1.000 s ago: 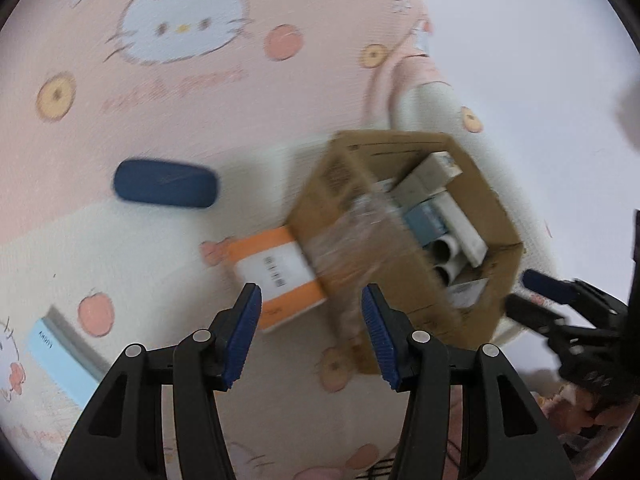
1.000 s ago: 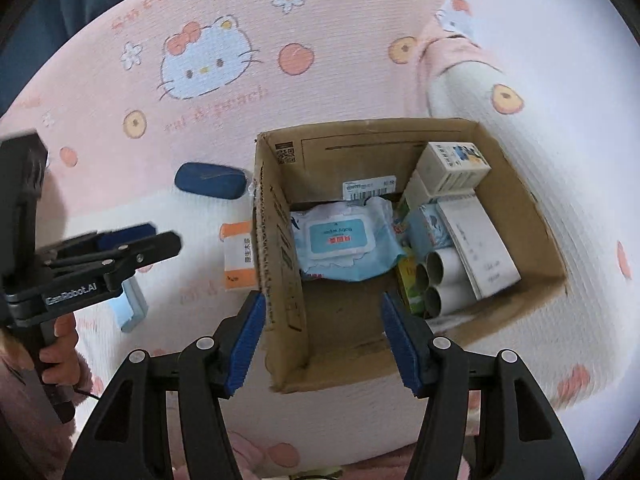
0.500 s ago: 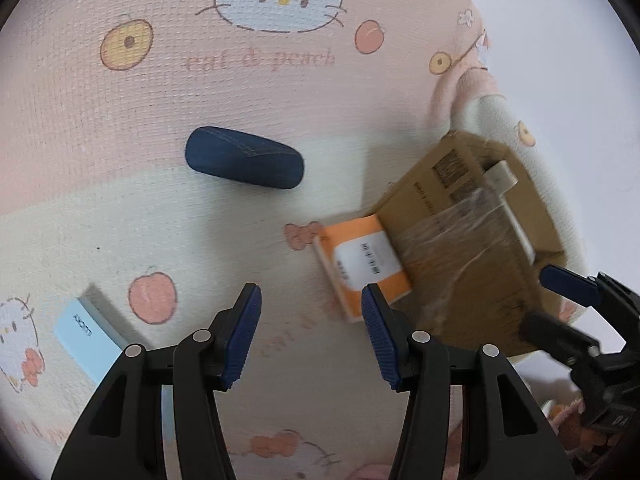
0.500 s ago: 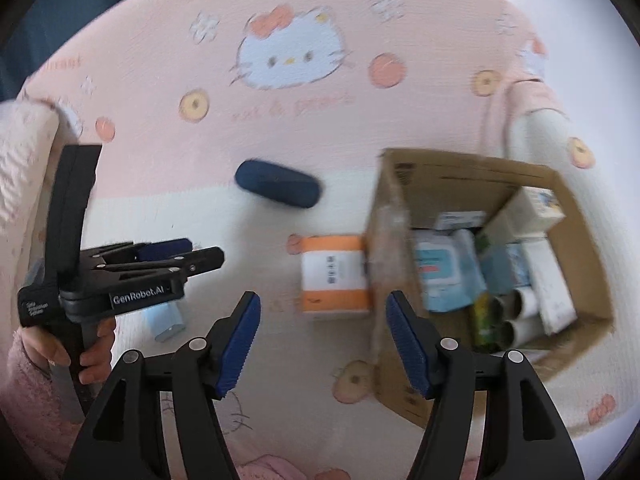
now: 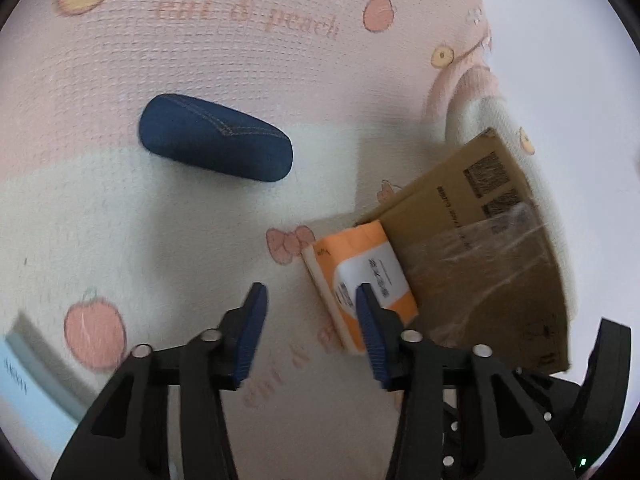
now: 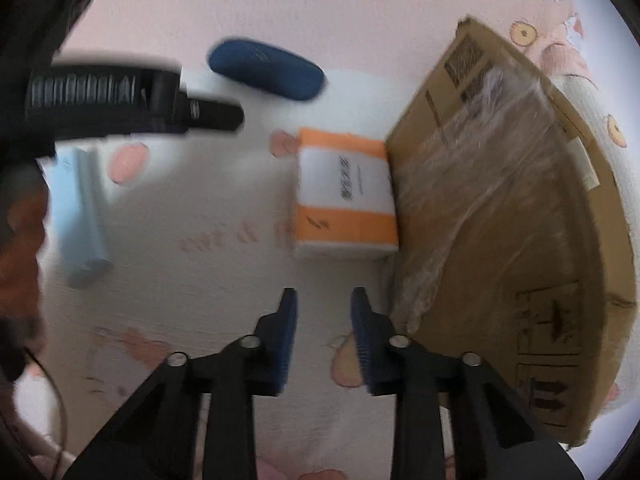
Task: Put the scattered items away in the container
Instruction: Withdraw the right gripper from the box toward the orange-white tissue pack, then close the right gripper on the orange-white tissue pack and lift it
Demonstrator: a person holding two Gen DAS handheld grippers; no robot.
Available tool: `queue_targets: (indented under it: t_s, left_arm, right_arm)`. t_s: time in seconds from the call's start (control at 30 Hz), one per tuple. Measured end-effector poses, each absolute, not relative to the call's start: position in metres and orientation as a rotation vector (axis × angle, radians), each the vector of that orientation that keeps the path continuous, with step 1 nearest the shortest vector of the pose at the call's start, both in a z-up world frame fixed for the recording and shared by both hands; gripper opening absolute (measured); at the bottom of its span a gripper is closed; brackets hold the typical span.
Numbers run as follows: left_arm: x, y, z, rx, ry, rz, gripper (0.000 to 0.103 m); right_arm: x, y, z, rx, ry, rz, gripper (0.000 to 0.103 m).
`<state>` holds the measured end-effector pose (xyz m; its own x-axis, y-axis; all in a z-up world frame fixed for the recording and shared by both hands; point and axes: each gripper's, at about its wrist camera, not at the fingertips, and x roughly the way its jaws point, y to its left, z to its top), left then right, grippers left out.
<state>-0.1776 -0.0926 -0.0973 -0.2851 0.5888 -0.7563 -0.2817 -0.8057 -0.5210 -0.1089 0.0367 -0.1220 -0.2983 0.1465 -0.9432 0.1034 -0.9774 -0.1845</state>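
Both hand-held grippers are matte black plastic, left gripper (image 5: 308, 332) and right gripper (image 6: 324, 334) alike: angular cut-out arms, silver round screw heads at the joints, and fingers (image 5: 250, 336) faced with ribbed blue pads

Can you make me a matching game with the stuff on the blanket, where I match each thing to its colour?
Things:
1. soft case
2. tissue pack
3. cardboard box
4. slim box

Colours:
A. brown, with clear tape on its side
B. dark blue
C. pale blue
D. orange and white

Pairs: 1-B, 2-D, 3-A, 4-C
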Motion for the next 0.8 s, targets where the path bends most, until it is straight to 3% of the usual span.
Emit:
queue_targets:
  t_s: [0.23, 0.5, 0.8]
  left_arm:
    - [-0.219, -0.072, -0.111, -1.415, -0.433, 1.998, 0.043]
    - [-0.252, -0.027, -0.136, -1.491, -0.339, 1.850, 0.043]
    - [-0.239, -0.034, -0.150, -1.513, -0.296, 1.795, 0.042]
  right_arm:
    - [-0.112, 0.037, -0.150, -1.797, -0.435, 2.393, 0.023]
    - [-0.124, 0.039, -0.173, -1.745, -0.536, 2.346, 0.023]
    - [-0.130, 0.033, -0.182, -1.705, -0.618, 2.389, 0.023]
